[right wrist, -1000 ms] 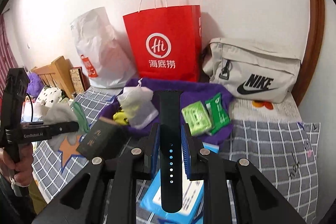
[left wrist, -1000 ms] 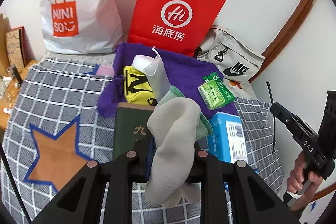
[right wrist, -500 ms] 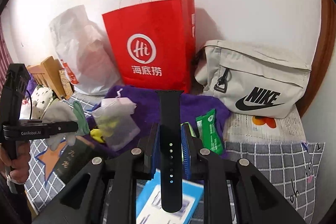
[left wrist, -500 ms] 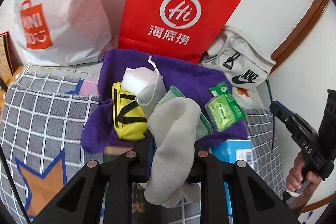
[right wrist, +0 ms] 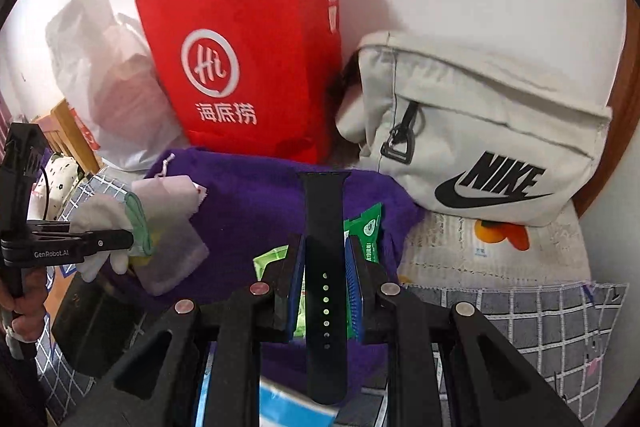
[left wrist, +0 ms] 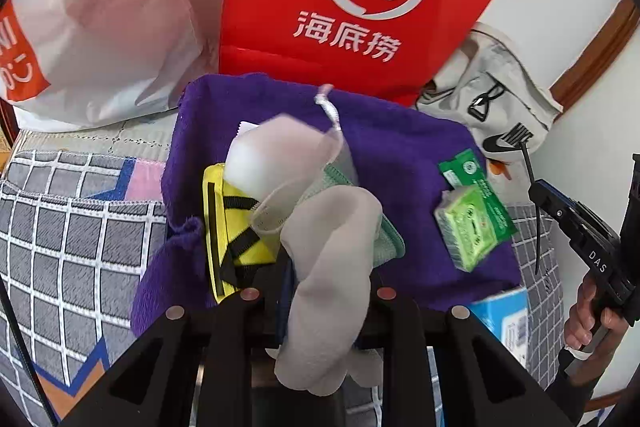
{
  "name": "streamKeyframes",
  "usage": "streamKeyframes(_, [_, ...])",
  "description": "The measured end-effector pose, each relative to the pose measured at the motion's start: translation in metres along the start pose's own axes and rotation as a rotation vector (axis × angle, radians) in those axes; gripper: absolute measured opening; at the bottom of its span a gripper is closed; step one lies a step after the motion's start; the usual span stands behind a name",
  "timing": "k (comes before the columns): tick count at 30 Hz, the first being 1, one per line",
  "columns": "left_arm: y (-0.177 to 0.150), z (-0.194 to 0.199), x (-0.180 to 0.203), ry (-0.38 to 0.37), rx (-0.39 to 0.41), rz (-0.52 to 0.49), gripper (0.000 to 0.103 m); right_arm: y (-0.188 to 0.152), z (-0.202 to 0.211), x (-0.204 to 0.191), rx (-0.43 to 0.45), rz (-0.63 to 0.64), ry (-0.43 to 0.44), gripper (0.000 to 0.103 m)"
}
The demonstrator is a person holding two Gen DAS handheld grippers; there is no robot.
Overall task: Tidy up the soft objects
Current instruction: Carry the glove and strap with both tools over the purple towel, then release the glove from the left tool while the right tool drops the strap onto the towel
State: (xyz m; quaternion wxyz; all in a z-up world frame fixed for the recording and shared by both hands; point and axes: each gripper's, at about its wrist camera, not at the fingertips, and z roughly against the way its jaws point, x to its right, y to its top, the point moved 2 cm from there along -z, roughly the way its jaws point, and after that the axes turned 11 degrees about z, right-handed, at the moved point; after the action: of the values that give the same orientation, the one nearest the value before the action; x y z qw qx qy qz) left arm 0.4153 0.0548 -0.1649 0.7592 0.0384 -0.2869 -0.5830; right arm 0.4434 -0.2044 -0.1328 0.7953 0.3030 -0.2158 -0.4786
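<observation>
- Grey sock is hanging limp between the left tongs, pinched mid-length, long axis running along the fingers, toe end drooping toward the camera.
- Black watch strap is sitting clamped in the right tongs, long axis straight along the fingers, tip pointing at the red paper bag.
- Purple towel on the bed is lying directly ahead and below both tongs; left ones look nearer.
- Drop zone is likely the towel pile.

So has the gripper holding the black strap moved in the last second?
Yes. In the right wrist view the right gripper, shut on the black strap, has come closer to the red bag and the purple cloth; both loom larger.
</observation>
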Motion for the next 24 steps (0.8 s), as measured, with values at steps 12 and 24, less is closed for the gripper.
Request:
streamKeyframes(12, [0.007, -0.022, 0.0, 0.023, -0.024, -0.022, 0.025, -0.007, -0.047, 0.008, -0.075, -0.008, 0.025, 0.02])
streamKeyframes(24, [0.008, -0.028, 0.004, 0.017, -0.034, -0.037, 0.025, -0.014, -0.07, 0.012, -0.136, -0.053, 0.072, 0.02])
